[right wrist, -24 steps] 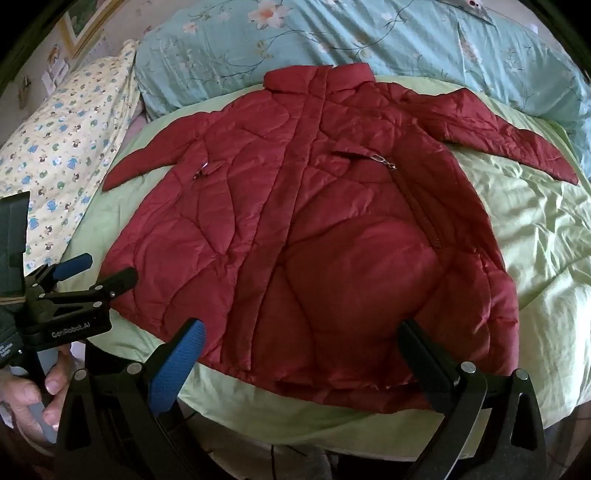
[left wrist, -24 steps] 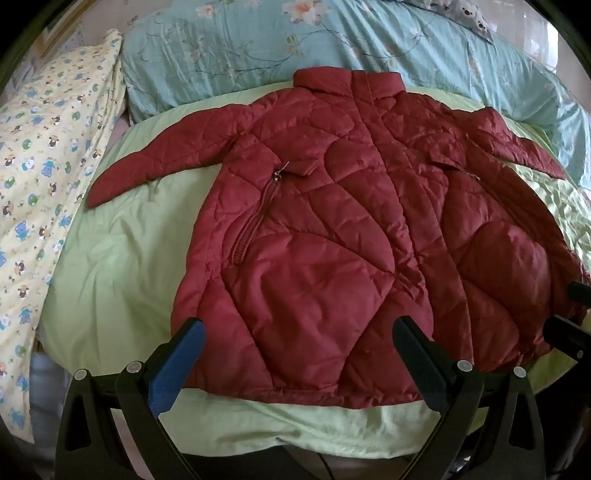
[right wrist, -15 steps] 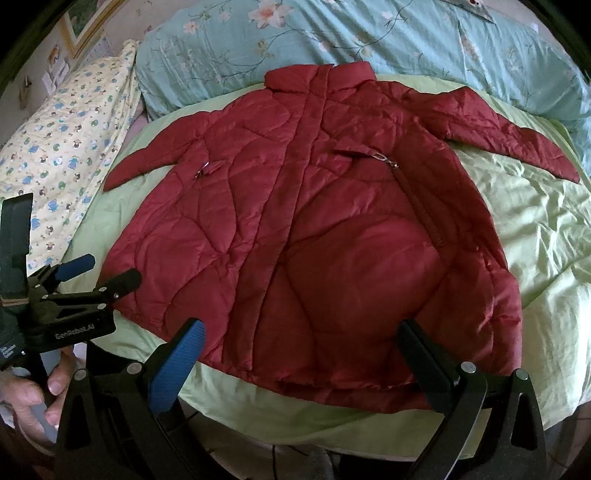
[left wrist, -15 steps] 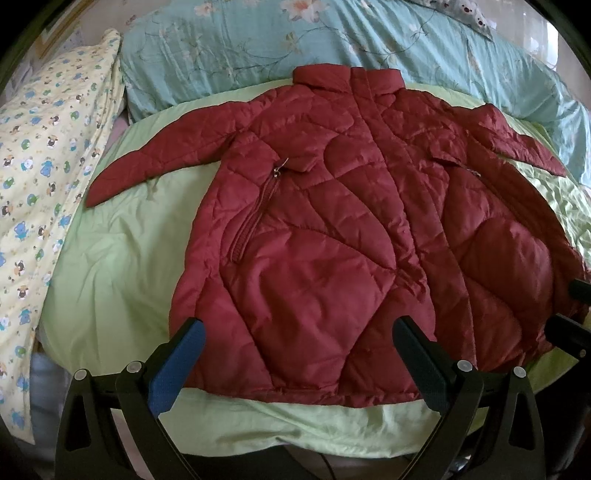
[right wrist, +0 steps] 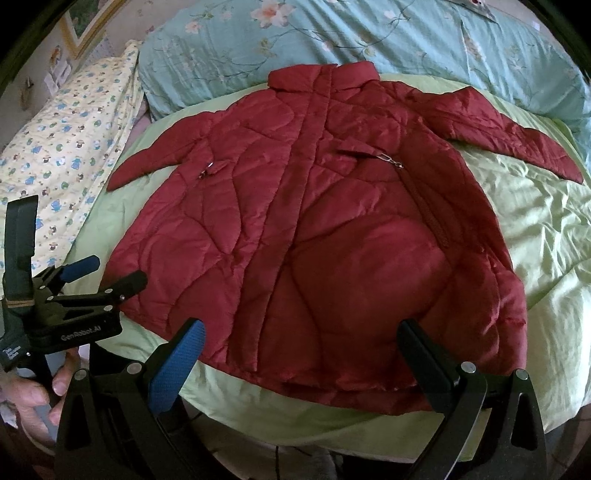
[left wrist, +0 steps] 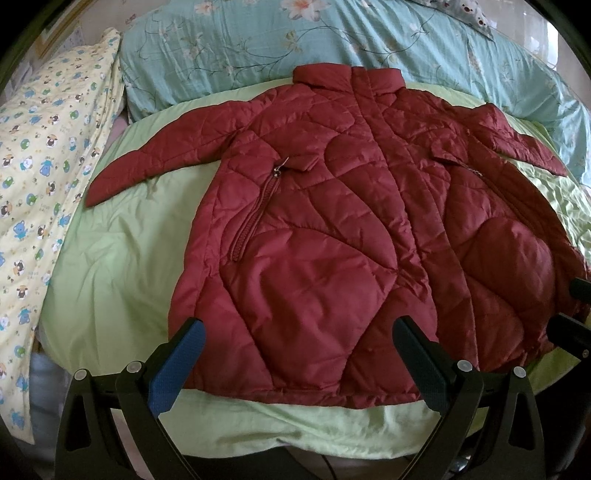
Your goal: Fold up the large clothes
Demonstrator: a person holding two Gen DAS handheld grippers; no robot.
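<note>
Red quilted jacket (left wrist: 332, 221) lies spread flat, front up, on a bed covered with a pale green sheet (left wrist: 122, 266), collar toward the pillows and both sleeves stretched out to the sides. Its hem sits close to the near edge of the bed.

Both pairs of tongs hover just short of that hem, spread wide and holding nothing: the left tongs (left wrist: 299, 354) over the left half of the hem, the right tongs (right wrist: 301, 354) over the right half. A hand (right wrist: 26, 395) grips the left tool's handle.

Judging the risks: the puffy, slick fabric could slip from a shallow pinch, or a pinch could catch only the top layer, or the green sheet with it, so the fold drags bedding along. Uneven lifting would skew the fold. The long sleeves may flop loose.

A blue flowered quilt (left wrist: 332, 40) lies across the head of the bed, and a yellow cartoon-print pillow (left wrist: 48, 166) sits to the left. A framed picture (right wrist: 88, 22) hangs on the wall.
</note>
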